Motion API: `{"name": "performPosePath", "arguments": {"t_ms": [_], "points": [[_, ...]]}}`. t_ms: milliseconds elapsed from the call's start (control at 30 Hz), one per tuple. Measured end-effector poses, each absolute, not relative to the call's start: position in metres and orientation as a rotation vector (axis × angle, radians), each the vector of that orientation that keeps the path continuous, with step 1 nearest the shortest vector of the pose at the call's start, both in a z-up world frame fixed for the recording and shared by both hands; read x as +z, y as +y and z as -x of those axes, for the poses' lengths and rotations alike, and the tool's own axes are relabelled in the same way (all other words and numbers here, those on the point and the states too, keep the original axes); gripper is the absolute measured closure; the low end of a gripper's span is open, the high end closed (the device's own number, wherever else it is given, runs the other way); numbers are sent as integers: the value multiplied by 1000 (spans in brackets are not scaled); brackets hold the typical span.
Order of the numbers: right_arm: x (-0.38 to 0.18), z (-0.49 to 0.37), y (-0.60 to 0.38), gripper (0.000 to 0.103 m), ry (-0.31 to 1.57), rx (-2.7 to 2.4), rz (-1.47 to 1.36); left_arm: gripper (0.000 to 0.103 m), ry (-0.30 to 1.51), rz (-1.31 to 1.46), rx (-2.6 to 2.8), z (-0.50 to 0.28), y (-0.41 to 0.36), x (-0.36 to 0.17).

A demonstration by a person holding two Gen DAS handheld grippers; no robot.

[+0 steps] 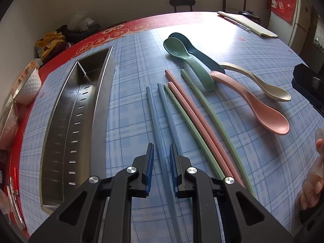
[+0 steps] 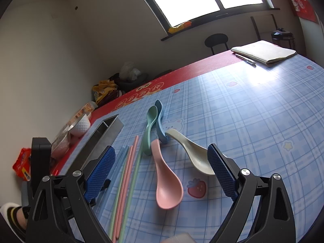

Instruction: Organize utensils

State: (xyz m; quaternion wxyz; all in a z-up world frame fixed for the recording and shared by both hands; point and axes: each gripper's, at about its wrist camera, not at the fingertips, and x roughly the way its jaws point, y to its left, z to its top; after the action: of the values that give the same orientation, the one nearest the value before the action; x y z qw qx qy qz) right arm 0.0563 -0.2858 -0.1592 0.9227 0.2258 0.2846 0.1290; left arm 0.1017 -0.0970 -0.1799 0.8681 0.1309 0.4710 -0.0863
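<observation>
My left gripper points down at the table with its jaws narrowly apart, open. A light blue chopstick runs between the blue pads without touching them. Its twin lies just right of it, passing under the right finger. Two green chopsticks and a pink pair fan out to the right. The long steel utensil holder lies to the left, nothing visible inside. My right gripper hovers wide open above the pink spoon and cream spoon. The green spoon and dark blue spoon lie beyond.
A white bowl and snack packets sit at the table's left edge. A notebook with a pen lies at the far right corner. A chair stands behind the table. A person's hand holds the right gripper.
</observation>
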Motion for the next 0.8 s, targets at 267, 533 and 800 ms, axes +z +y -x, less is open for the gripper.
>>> {"name": "performPosePath", "arguments": {"t_ms": [267,533,800], "points": [[-160,-56,-286,14,585,261,-472,94,941,-282,-169,-103,-102,-183],[-162,-57,-287,14,592,266,-478,97,885,-149,-194,-93,-87,-184],[-164,-62,-286,14,612,281,-491,97,830,-27,-192,-88,-67,-176]]}}
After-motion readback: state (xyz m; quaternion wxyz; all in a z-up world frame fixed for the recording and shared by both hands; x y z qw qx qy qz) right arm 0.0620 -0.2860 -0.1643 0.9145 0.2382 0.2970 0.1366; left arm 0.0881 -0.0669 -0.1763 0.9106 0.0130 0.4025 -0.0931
